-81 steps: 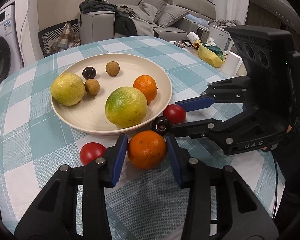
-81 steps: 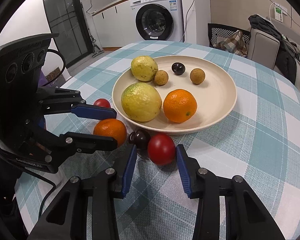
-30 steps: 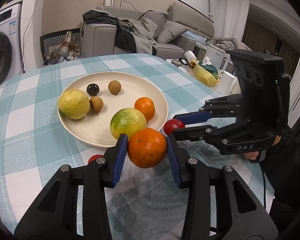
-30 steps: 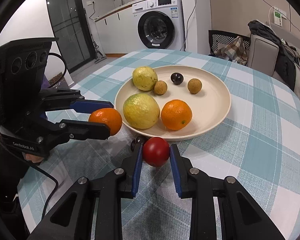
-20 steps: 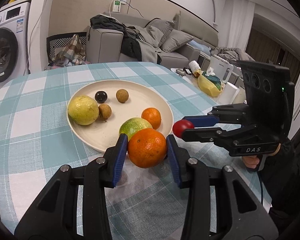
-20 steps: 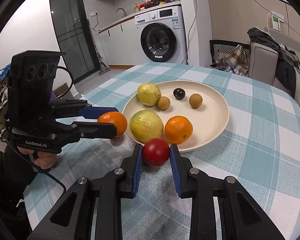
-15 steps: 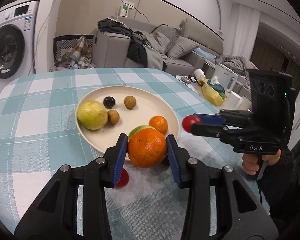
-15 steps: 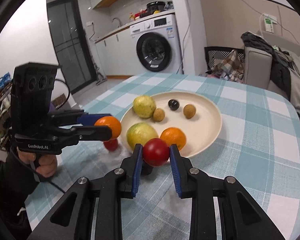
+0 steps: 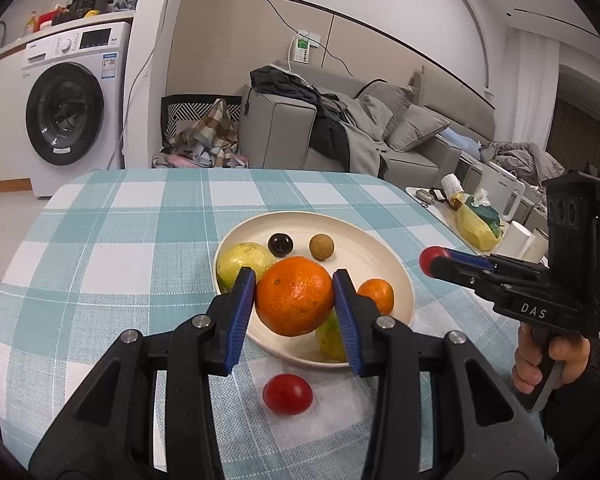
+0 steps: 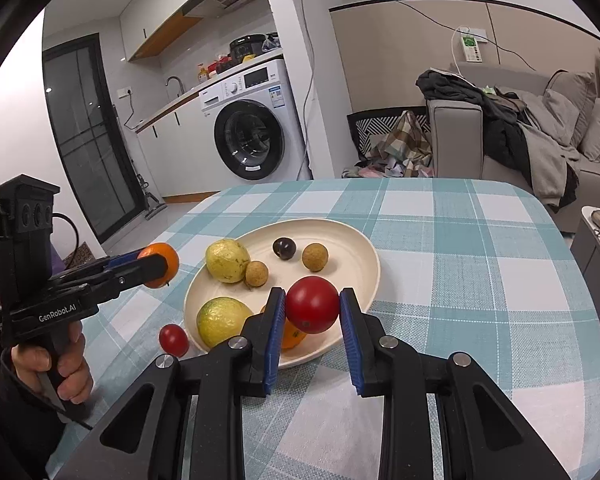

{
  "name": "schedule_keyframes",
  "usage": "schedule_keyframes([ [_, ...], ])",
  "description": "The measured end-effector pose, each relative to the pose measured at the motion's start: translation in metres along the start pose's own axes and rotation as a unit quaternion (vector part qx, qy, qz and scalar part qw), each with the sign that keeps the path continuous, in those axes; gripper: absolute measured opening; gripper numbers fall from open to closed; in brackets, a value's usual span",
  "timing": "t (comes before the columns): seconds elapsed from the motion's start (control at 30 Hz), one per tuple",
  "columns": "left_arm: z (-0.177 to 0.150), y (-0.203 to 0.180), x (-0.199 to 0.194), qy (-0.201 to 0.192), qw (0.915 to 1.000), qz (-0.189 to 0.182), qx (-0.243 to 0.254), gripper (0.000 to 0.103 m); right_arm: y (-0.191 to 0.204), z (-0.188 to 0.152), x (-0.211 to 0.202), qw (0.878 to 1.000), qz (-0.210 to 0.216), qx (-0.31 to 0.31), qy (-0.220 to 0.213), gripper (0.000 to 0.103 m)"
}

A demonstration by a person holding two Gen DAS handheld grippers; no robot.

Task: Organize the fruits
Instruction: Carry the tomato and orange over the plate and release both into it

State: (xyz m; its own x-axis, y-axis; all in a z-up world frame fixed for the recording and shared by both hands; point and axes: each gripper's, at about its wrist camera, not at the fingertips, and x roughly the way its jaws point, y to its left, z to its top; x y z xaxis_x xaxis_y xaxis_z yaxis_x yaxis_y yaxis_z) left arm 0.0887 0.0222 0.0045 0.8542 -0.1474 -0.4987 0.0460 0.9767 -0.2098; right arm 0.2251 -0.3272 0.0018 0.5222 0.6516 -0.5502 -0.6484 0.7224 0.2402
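Fruit is split between a round cream plate [image 10: 364,248], the checked teal-and-white tablecloth [image 10: 480,280] and the two grippers. The left gripper [image 9: 295,300] has its blue-padded jaws pinching a large round orange [image 9: 295,300], held in the air above the plate's near-left rim. The right gripper [image 10: 312,310] has its jaws pressed on a smooth red tomato [image 10: 312,310], held clear of the cloth above the plate's near edge.

On the plate lie a yellow-green citrus fruit [image 10: 227,260] at the left rim, a second yellow-green citrus [image 10: 224,320] at the near-left rim, a small orange [image 9: 376,295], two small tan round fruits [image 10: 315,257] [image 10: 257,273] and a dark round fruit [image 10: 284,248] towards the far side. A second small red tomato [image 10: 173,340] sits on the cloth just beside the plate's near-left rim.
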Motion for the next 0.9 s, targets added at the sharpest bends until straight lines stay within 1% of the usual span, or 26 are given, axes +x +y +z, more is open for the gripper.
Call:
schedule_keyframes([
  [0.13,0.001,0.000,0.008,-0.001,0.9998,0.021,0.001,0.037,0.000,0.001,0.004,1.000,-0.011,0.004,-0.004,0.028],
  [0.2,0.001,0.000,0.015,0.003,0.9997,0.022,-0.003,0.037,0.002,0.002,0.005,1.000,-0.022,0.002,-0.007,0.028],
  [0.43,0.000,-0.005,0.036,0.019,0.9994,0.030,0.003,0.037,0.006,0.004,0.015,1.000,-0.027,0.000,-0.003,0.028],
  [0.53,0.000,-0.007,0.044,0.026,0.9990,0.036,0.008,0.037,0.006,0.005,0.021,0.999,-0.046,-0.007,0.005,0.028],
  [0.6,-0.001,-0.008,0.049,0.030,0.9988,0.037,0.009,0.037,0.004,0.006,0.024,0.999,-0.048,-0.004,0.012,0.028],
  [0.67,-0.002,-0.008,0.052,0.037,0.9988,0.029,0.010,0.037,0.002,0.006,0.028,0.999,-0.050,0.000,0.018,0.028],
  [0.7,-0.002,-0.008,0.053,0.037,0.9989,0.028,0.011,0.037,0.000,0.006,0.030,0.999,-0.045,0.006,0.021,0.028],
  [0.77,-0.002,-0.008,0.054,0.039,0.9987,0.030,0.011,0.037,-0.004,0.006,0.033,0.999,-0.037,0.019,0.027,0.028],
  [0.9,-0.002,-0.006,0.057,0.042,0.9984,0.037,0.005,0.037,-0.007,0.005,0.038,0.998,-0.038,0.023,0.036,0.028],
])
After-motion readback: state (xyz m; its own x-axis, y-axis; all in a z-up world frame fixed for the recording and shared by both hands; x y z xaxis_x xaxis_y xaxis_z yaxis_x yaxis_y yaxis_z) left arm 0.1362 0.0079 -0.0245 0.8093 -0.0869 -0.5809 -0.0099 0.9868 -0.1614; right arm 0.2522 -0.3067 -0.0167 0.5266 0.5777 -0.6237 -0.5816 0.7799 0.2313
